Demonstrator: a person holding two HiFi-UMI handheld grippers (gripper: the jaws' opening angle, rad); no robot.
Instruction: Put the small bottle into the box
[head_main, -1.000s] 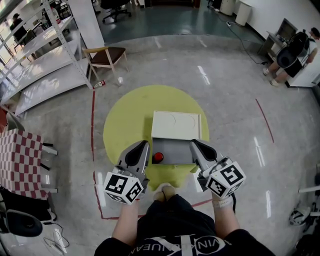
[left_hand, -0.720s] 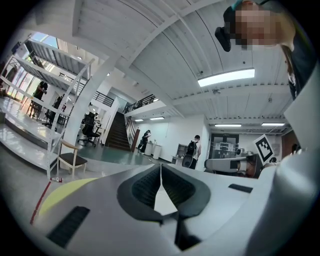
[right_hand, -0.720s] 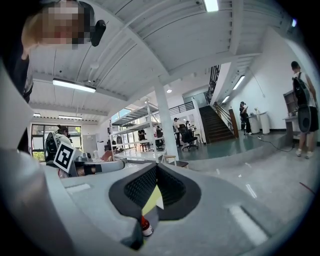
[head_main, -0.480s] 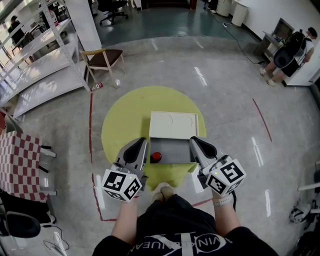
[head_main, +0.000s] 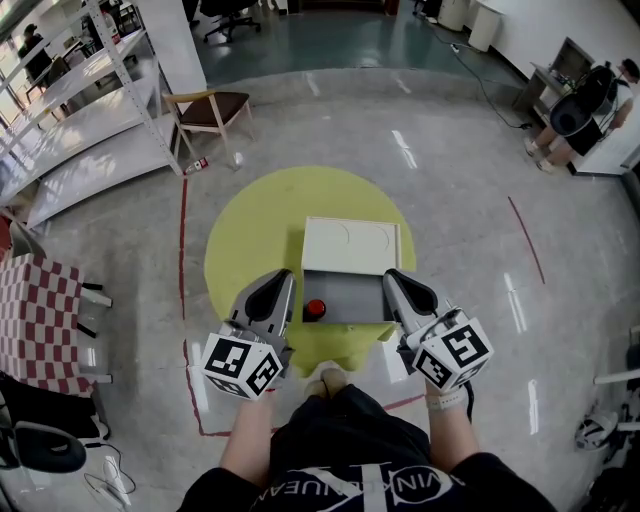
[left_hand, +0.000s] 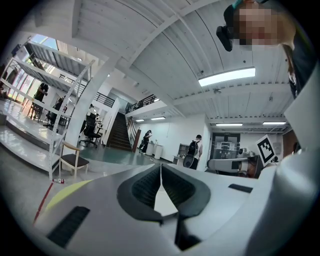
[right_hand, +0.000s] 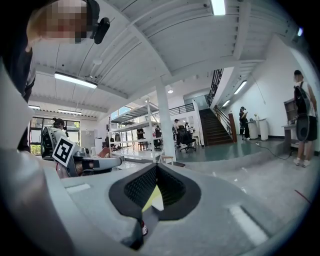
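Two tongs are held level over the floor, well apart, and both are clenched on nothing. The left tongs (head_main: 283, 280) hang at the left front corner of the box. In the left gripper view their dark ribbed pads (left_hand: 145, 187) meet along one line with no thing between them. Just right of their tip lies the small bottle with the red cap (head_main: 315, 310). It looks to sit at the left end of the grey inside of the open white rectangular box (head_main: 350, 297), though from this steep head view I cannot be sure it is within the left wall and not just outside it. If it is outside, the left tongs are the nearer pair for the job. They should be spread wide before they tip down, then take the bottle across its body below the cap. From there, lift it clear of the wall and let go only once it rests on the grey bottom. The flat white lid (head_main: 352, 248) lies folded back behind the box, out of the way of such a move. The right tongs (head_main: 395, 280), pressed shut at the right front corner, could steady that wall should the box slide on the round yellow mat (head_main: 245, 250). If the bottle is already inside, the task looks finished.
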